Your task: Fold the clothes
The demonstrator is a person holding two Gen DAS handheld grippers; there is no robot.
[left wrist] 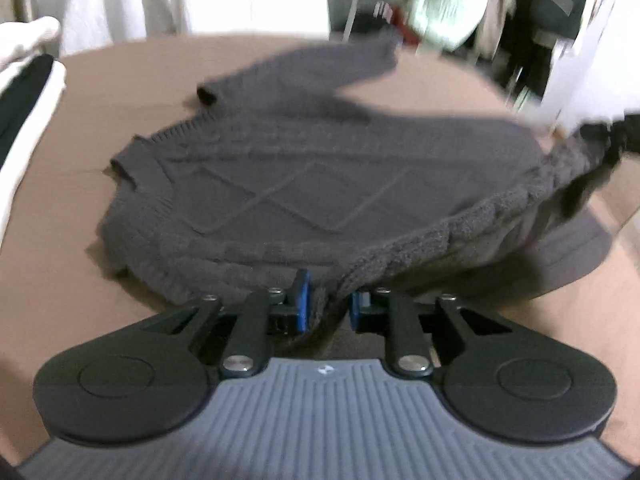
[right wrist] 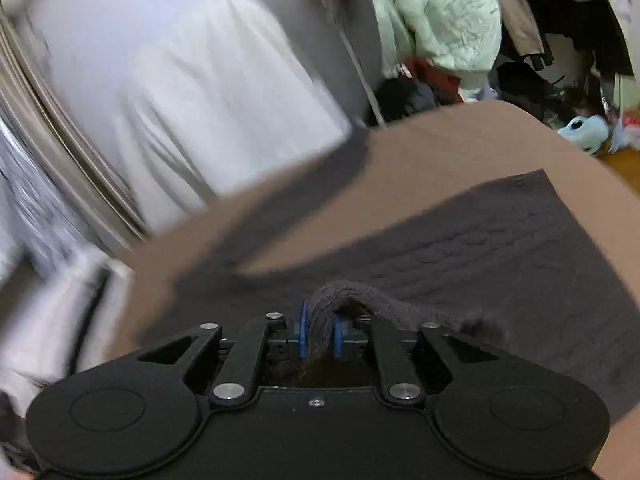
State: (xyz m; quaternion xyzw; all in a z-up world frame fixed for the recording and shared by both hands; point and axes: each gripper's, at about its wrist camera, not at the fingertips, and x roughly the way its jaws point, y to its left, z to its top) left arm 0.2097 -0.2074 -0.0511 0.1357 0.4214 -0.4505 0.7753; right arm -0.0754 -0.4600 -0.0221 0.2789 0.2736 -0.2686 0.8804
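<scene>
A dark grey cable-knit sweater (left wrist: 304, 184) lies spread on the brown table (left wrist: 60, 248). One sleeve stretches toward the far edge. My left gripper (left wrist: 328, 308) is shut on the sweater's near edge, which bunches between the blue pads (left wrist: 302, 304). That edge rises off the table to the right, up to a dark blurred shape at the frame's side. In the right wrist view the sweater (right wrist: 500, 264) spreads ahead and to the right. My right gripper (right wrist: 320, 336) is shut on a thick fold of its knit, which humps up over the blue pads (right wrist: 305, 332).
A white curtain or cloth (right wrist: 208, 112) hangs beyond the table's far edge. A heap of clothes with a pale green garment (right wrist: 444, 20) sits at the back right. White fabric (left wrist: 24, 64) shows at the left of the left wrist view.
</scene>
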